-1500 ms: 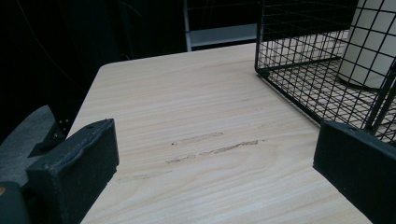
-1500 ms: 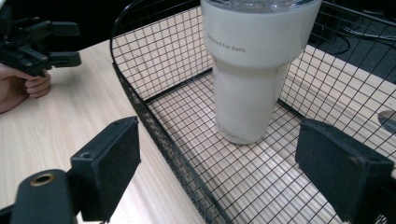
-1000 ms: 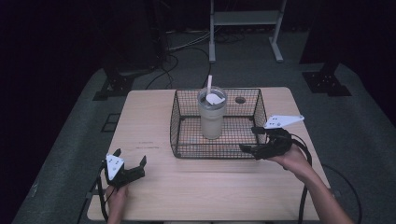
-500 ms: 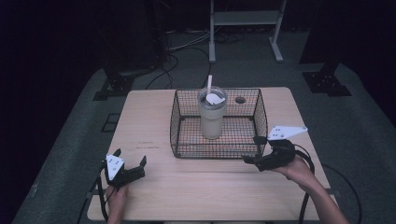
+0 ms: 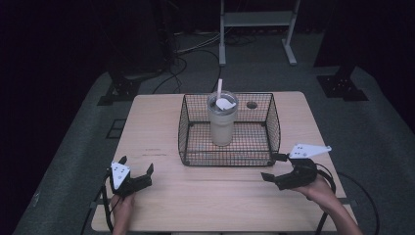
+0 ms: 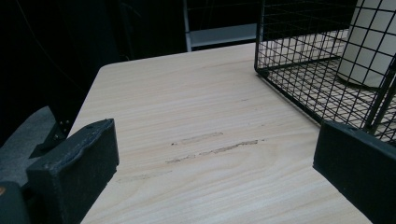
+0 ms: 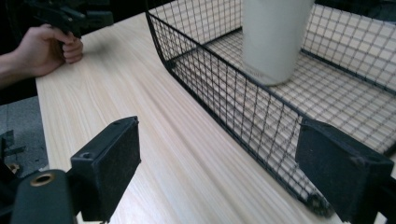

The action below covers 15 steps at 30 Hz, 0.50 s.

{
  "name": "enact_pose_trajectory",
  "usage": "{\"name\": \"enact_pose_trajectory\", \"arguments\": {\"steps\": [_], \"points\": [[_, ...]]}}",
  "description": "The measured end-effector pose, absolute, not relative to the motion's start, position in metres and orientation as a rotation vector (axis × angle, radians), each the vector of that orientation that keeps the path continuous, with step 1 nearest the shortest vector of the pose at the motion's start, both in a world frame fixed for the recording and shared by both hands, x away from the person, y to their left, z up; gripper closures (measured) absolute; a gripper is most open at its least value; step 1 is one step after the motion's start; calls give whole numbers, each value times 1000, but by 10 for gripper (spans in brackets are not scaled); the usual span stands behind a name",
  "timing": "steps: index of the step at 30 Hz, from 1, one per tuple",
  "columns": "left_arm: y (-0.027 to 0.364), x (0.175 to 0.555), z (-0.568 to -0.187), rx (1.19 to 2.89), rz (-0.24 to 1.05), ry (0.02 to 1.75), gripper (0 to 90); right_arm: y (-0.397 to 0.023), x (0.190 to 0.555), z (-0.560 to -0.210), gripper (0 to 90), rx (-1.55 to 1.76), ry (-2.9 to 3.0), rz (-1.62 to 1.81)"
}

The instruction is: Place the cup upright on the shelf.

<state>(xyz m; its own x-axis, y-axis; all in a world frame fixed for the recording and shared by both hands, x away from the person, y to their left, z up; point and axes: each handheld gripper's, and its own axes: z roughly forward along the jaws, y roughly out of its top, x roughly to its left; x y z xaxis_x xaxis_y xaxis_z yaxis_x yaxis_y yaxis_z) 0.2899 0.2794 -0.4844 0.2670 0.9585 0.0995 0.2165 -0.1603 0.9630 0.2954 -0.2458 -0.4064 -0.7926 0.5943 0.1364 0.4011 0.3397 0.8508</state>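
At the left of the high view, the left gripper (image 5: 133,172) sits low over the near left part of the table (image 5: 161,127), held in a hand (image 5: 122,201) that comes up from the table's near edge. Its 2 fingers (image 5: 149,170) point away from the person and toward the right, spread wide with nothing between them. In the left gripper view the same 2 fingers (image 6: 77,165) stand far apart over bare wood, with a few dark scuff marks (image 6: 212,147) on the table ahead of them and the near left corner of the wire basket (image 6: 322,60) just beyond the finger on that view's right side.

In the middle, the black wire basket (image 5: 227,159) stands on the table, and the tall pale tumbler (image 5: 222,120) stands upright inside it, nearer its far side, with a straw (image 5: 219,87) rising from its lid.

At the right, the right gripper (image 5: 272,168) is held in a hand (image 5: 320,186) whose forearm enters from the bottom right corner. It lies low over the table, just in front of the basket's near right corner, and points left. Its fingers (image 5: 269,177) are spread wide and hold nothing. In the right gripper view its 2 fingers (image 7: 109,168) frame the basket's near wall (image 7: 224,93) from outside, with the tumbler (image 7: 273,37) behind the mesh and the left hand (image 7: 44,49) with its gripper farther off.
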Motion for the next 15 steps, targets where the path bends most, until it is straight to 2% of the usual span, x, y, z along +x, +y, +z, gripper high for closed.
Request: {"name": "enact_pose_trajectory", "arguments": {"steps": [15], "points": [[279,290,-484,1592,988,1113,0,-269,273,-434,133,1015,2284,1493]]}}
